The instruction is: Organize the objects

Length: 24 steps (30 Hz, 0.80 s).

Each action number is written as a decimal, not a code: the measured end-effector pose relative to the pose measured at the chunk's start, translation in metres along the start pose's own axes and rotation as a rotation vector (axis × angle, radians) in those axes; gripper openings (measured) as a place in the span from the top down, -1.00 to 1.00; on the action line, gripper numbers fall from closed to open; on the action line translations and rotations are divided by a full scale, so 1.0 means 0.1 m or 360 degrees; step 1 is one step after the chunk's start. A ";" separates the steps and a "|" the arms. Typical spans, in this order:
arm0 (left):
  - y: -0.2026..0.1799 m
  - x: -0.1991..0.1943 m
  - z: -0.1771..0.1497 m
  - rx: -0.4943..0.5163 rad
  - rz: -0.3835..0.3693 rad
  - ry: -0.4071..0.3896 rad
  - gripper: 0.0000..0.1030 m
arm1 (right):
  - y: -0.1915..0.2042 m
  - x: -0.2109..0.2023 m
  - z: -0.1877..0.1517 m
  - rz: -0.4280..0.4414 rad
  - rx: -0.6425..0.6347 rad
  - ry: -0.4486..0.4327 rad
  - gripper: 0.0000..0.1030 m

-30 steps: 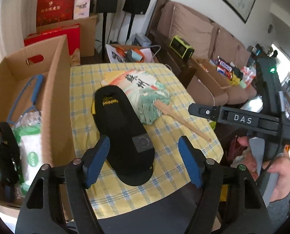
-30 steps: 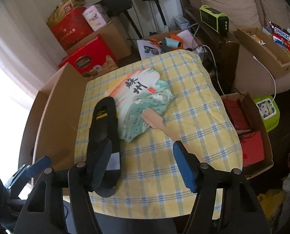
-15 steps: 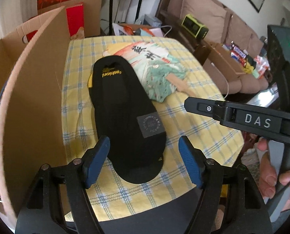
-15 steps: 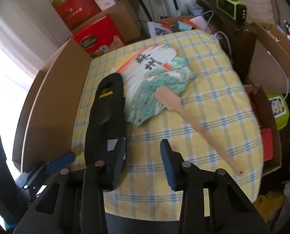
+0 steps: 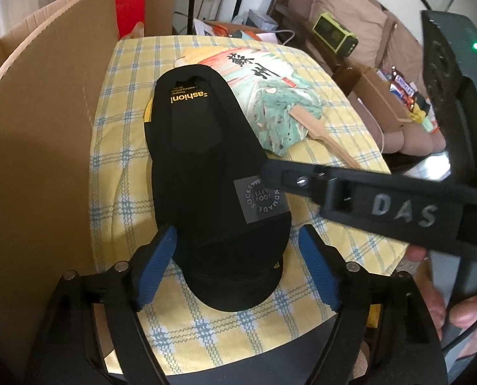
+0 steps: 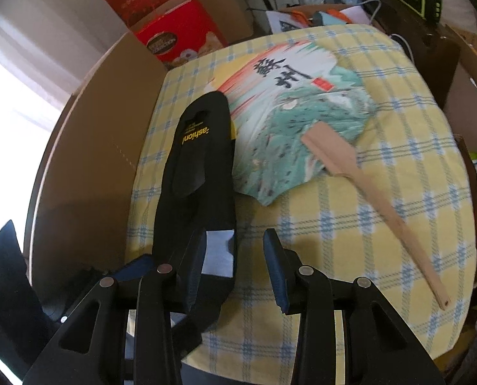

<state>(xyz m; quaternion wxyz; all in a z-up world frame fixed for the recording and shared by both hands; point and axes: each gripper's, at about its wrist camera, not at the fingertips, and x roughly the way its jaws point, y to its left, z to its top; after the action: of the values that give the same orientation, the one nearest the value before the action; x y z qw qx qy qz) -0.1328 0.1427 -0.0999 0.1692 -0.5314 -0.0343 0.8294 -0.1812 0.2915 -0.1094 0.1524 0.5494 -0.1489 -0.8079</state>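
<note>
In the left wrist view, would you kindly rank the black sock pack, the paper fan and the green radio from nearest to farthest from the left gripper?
1. Black sock pack: its near end lies between the opening jaws of the left gripper, untouched.
2. Paper fan: beyond it, to the right, on the checked cloth.
3. Green radio: farthest, off the table, upper right.

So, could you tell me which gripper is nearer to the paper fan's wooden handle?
Right. The right gripper hovers beside the black sock pack, handle just to its right; the left gripper straddles the pack's near end.
</note>
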 end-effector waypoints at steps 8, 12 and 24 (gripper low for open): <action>0.03 0.03 0.02 -0.0025 -0.0066 0.0009 -0.49 | 0.00 0.13 0.01 0.0076 0.0006 0.0063 0.26; 0.03 0.03 0.01 -0.0013 -0.0077 0.0004 -0.49 | 0.00 0.13 0.01 0.0075 0.0017 0.0061 0.54; -0.12 0.01 -0.02 0.0065 -0.0211 -0.0013 -0.49 | -0.04 -0.12 -0.05 0.0113 0.0050 -0.0037 0.81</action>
<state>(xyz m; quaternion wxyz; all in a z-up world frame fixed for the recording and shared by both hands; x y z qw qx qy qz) -0.1288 0.1539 -0.0990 0.2345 -0.5210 -0.0530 0.8190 -0.1724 0.2999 -0.1023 0.1705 0.5366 -0.1828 -0.8059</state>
